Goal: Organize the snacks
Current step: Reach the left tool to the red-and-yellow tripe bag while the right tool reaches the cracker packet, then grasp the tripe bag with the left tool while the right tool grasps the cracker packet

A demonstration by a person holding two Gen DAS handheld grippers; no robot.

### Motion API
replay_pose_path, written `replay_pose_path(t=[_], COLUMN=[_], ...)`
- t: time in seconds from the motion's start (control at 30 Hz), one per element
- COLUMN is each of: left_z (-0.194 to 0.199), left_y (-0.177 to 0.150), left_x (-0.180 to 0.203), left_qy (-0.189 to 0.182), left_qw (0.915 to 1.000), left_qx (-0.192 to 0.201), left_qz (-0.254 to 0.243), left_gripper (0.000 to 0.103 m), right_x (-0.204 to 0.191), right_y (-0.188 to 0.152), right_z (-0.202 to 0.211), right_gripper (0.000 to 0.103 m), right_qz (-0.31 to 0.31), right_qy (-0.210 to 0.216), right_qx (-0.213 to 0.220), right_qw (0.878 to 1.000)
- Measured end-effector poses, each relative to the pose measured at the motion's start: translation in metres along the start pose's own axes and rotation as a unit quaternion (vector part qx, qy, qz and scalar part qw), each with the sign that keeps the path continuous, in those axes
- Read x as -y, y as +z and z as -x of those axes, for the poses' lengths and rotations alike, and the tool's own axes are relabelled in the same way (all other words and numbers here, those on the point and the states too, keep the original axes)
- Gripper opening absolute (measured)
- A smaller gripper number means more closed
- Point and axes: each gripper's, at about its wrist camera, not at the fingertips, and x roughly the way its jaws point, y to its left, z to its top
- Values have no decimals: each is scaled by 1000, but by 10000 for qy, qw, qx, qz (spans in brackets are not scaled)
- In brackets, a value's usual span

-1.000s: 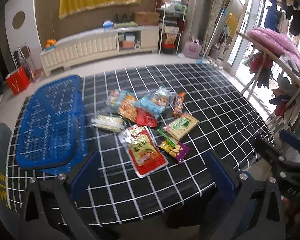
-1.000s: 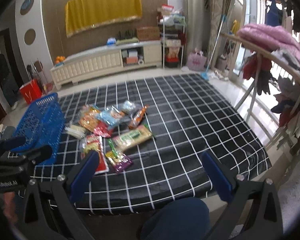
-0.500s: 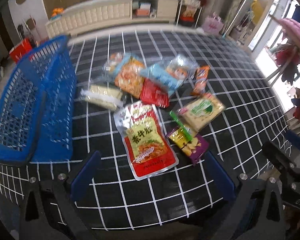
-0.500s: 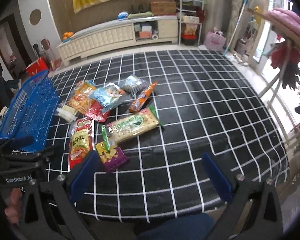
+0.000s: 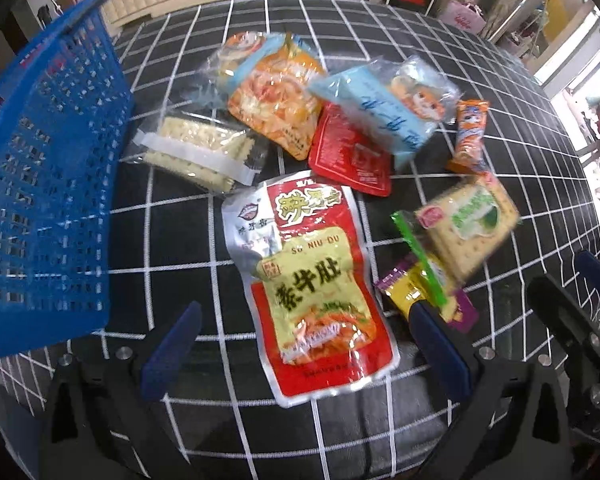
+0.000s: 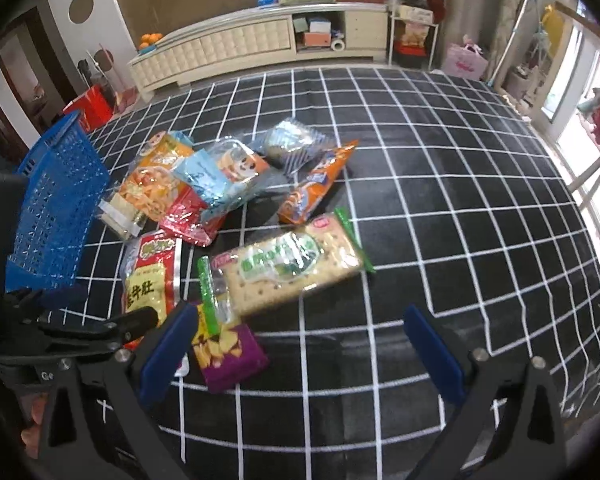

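Observation:
Several snack packs lie in a heap on the black checked table (image 5: 440,60). A big red and yellow pouch (image 5: 312,284) lies nearest my left gripper (image 5: 304,336), which is open and empty with its fingers either side of the pouch's near end. A green cracker pack (image 6: 292,272) and a purple and yellow pack (image 6: 228,352) lie in front of my right gripper (image 6: 300,344), which is open and empty. A blue plastic basket (image 5: 40,184) stands at the left. The left gripper also shows in the right wrist view (image 6: 80,320).
Behind these lie a clear cracker pack (image 5: 196,152), an orange pouch (image 5: 272,92), a small red pouch (image 5: 348,156), a light blue bag (image 5: 388,108) and an orange stick pack (image 5: 470,136). A cream cabinet (image 6: 240,48) stands beyond the table.
Both grippers have moved forward and down toward the snack heap. The left one now straddles the near end of the red and yellow pouch. Both stay open.

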Motion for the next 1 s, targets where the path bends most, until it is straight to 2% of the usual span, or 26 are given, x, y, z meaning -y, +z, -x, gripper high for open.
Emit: replay_pose_path(t=[0.3, 0.43, 0.5, 0.57, 0.6, 0.77, 0.9, 1.0], left_z=[-34, -48, -49, -45, -43, -40, -31, -21], left_y=[19, 27, 29, 29, 29, 26, 9, -10], left_x=[3, 3, 4, 7, 9, 13, 15, 15], left_qy=[258, 383, 380, 376, 376, 291, 181, 69], left_qw=[9995, 9988, 9989, 9990, 9990, 9995, 9996, 9997], left_qx=[-192, -242, -194, -148, -150, -151, -94, -32], left_qz=[41, 166, 203, 185, 172, -41, -184, -221], left_gripper=[102, 98, 93, 74, 70, 55, 49, 44], right_x=[8, 13, 17, 21, 23, 25, 21, 13], right_y=[0, -5, -9, -11, -13, -16, -14, -13], right_z=[-16, -18, -17, -15, -15, -12, -9, -6], right_gripper=[103, 103, 103, 103, 103, 103, 103, 103], right_qz=[-89, -126, -208, -301, -335, -507, -573, -403], right_qy=[24, -4, 15, -1, -9, -2, 165, 272], right_qx=[-108, -160, -178, -199, -222, -297, -349, -333], right_qw=[9999, 9998, 9996, 9993, 9992, 9983, 9976, 9983])
